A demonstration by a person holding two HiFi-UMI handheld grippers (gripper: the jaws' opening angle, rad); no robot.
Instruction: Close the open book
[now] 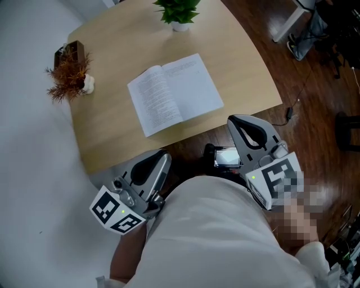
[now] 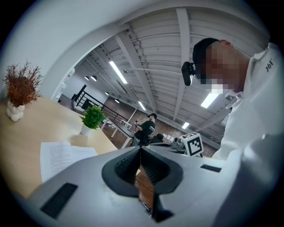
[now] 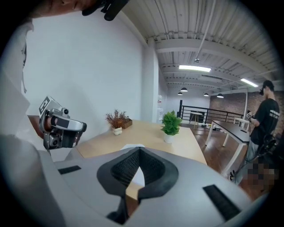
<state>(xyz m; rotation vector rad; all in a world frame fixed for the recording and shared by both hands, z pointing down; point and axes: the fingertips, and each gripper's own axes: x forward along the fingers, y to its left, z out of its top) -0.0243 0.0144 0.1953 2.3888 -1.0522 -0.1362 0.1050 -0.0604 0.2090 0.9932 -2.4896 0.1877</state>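
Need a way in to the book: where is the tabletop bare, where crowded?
Bare wood: right of the book to the table's right edge, and left of it, nearer than the dried plant. The strip along the near edge is narrow. Crowded: the far left corner at the dried plant, the far edge at the green plant.

Light wood desk [image 1: 107, 129], curved edge. Green plant [image 1: 179, 11] in a white pot at the far edge. Dried rust-brown sprigs [image 1: 70, 73] in a small white vase near the left corner, dark box [image 1: 63, 53] just behind. Dark wooden floor [image 1: 315, 84] beyond.
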